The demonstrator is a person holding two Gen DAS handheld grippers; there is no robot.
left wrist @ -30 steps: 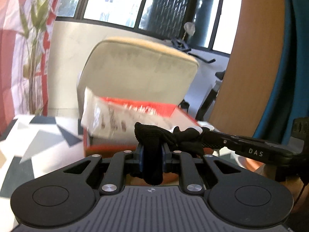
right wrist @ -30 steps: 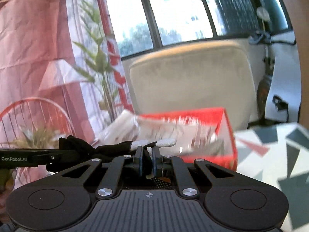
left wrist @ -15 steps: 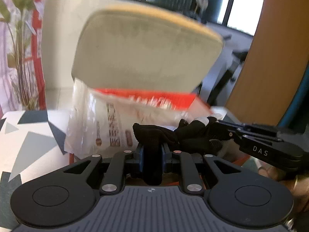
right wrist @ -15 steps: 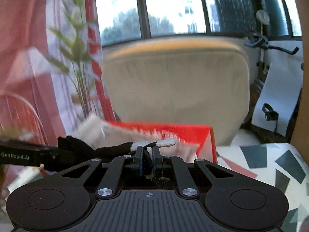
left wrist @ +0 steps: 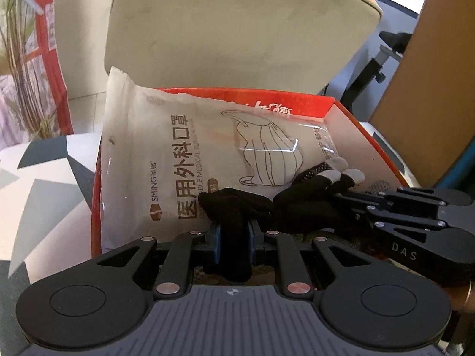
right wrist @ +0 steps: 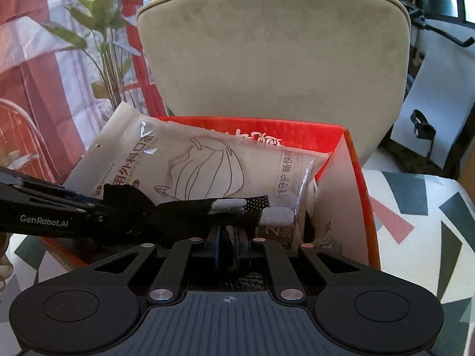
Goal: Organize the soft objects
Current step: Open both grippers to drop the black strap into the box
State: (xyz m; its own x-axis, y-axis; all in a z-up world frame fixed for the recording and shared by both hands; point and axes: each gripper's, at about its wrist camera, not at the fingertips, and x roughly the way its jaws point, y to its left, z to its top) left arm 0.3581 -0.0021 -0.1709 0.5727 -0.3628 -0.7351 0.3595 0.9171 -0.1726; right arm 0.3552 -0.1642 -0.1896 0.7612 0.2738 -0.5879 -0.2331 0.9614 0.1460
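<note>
Change: both grippers have swung forward and tipped down, so the red box (left wrist: 341, 109) now fills each view
Left gripper (left wrist: 233, 237): jaws clamped on the cuff end of the black glove (left wrist: 297, 204)
Right gripper (right wrist: 227, 246): jaws pinched on the finger end, near the grey fingertips (right wrist: 279, 215)
Glove: stretched between the two grippers, hanging over the box, just above the mask packet (left wrist: 184, 154)
Why: a grip at each end likely keeps the limp fabric flat for laying down
Packet: leaning inside the box, top edge over its rim
</note>
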